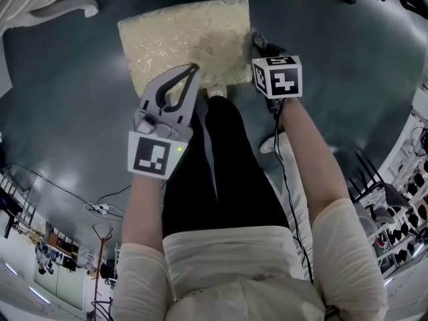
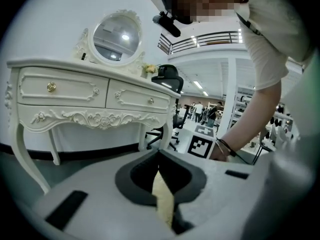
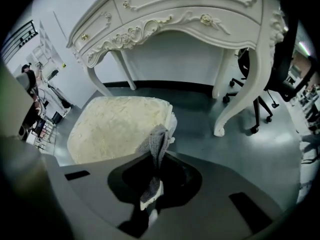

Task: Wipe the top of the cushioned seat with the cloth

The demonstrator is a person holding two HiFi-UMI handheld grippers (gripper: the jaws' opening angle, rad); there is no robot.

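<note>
The cushioned seat (image 1: 184, 39) stands on the dark floor (image 1: 73, 85) just in front of my legs, and its pale gold top is bare, with no cloth lying on it. The cloth (image 3: 157, 145), a grey knit bunch, is clamped in my right hand-held gripper (image 1: 259, 44) at the seat's near right corner, so it is at the edge and not out on the top. My left hand-held gripper (image 1: 194, 69) is clenched, tips meeting, over the seat's near edge. A pale yellow sliver shows in its slit, and I cannot tell whether that is seat fabric pinched or only seen through. I judge the pickup done and the wiping nearly all left, though the top shows no marks to go by. A white dressing table (image 3: 200, 19) stands just beyond
</note>
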